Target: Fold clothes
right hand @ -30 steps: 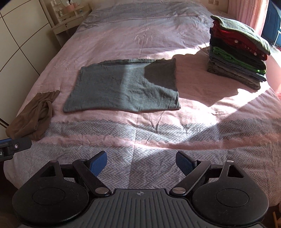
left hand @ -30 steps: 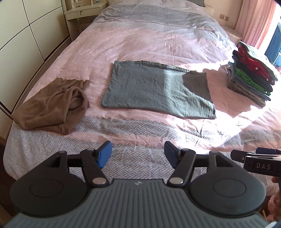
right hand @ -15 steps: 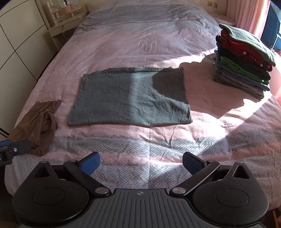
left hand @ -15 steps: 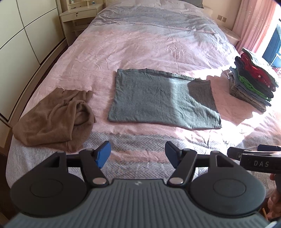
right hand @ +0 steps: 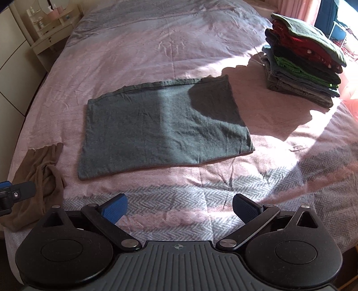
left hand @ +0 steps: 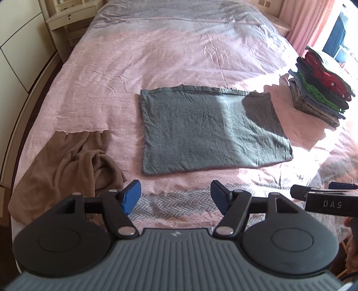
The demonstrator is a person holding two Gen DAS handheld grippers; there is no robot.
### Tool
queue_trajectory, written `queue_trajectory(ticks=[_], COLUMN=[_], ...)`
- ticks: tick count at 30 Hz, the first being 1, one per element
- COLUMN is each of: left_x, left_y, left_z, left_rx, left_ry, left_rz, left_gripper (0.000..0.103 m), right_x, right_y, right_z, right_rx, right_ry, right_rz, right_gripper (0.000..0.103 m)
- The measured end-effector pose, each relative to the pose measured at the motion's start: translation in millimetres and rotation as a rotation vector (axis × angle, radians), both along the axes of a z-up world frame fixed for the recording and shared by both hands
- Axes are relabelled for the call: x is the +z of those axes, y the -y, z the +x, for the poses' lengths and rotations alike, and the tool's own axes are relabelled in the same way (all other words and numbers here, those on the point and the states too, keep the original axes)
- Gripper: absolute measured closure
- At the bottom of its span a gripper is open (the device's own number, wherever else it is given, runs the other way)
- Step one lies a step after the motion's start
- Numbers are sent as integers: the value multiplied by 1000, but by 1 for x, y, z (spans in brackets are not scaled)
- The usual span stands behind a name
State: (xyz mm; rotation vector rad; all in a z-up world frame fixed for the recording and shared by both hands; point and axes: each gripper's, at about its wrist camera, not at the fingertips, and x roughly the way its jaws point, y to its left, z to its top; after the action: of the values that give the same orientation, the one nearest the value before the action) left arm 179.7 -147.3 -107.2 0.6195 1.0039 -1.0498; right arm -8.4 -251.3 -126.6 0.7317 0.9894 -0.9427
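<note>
A grey garment [left hand: 208,132] [right hand: 165,129] lies flat as a folded rectangle in the middle of the bed. A crumpled brown garment [left hand: 67,165] [right hand: 38,176] lies to its left by the bed's near edge. My left gripper [left hand: 175,195] hangs open over the near edge, short of the grey garment, with nothing between its blue pads [left hand: 132,197]. My right gripper [right hand: 179,209] is open wide over the patterned border, also holding nothing. The right gripper shows at the right edge of the left wrist view.
A stack of folded clothes [left hand: 320,94] [right hand: 306,58] stands on the bed's right side. The pink bedspread [left hand: 179,56] stretches far back. A bedside table [left hand: 69,20] and white cupboards [left hand: 15,44] are on the left, a pink curtain [left hand: 308,20] at the back right.
Both grippers have moved forward toward the grey garment, which now looks closer. The right gripper's jaws have widened. Nothing on the bed has shifted.
</note>
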Motion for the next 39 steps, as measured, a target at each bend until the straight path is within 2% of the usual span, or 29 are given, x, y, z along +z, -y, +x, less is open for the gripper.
queue_trajectory(ticks=[12,17,19,24,28,31,33,37,38,39], left_x=[-36,-58,-72,-116,-149,-170,-181,-196,-198,-201], left_y=[30,44,48,67,86,102,114,134,138,142], left_z=[29,39,45,65,85,98,105,117,119,122], left_rx=[-20,9,13,48,92,116,121,135,139,142], left_ry=[-36,-62,-82,-137,-223,-285,-309,-363,-380,-397], left_rz=[78,78,66,35,-30,-90,-126,-169,-179,-190], left_gripper=[38,37,37,37,43,46,46,46,46,46], right_x=[-23,-48,-65,-122,-153,-170,-182,-207,-216,-225], right_y=[23,45,61,120,175,214,238,275,282,289], right_z=[17,13,5,-44,-86,-105,-112,-116,-116,-116], right_rx=[-40,-54,-80,-212,-282,-268,-240,-199,-184,-172], right_ry=[-56,-39,6,236,393,440,462,479,483,489], right_rz=[42,64,80,133,75,20,2,31,58,87], right_gripper=[1,1,1,1,1,2,12,12,18,29])
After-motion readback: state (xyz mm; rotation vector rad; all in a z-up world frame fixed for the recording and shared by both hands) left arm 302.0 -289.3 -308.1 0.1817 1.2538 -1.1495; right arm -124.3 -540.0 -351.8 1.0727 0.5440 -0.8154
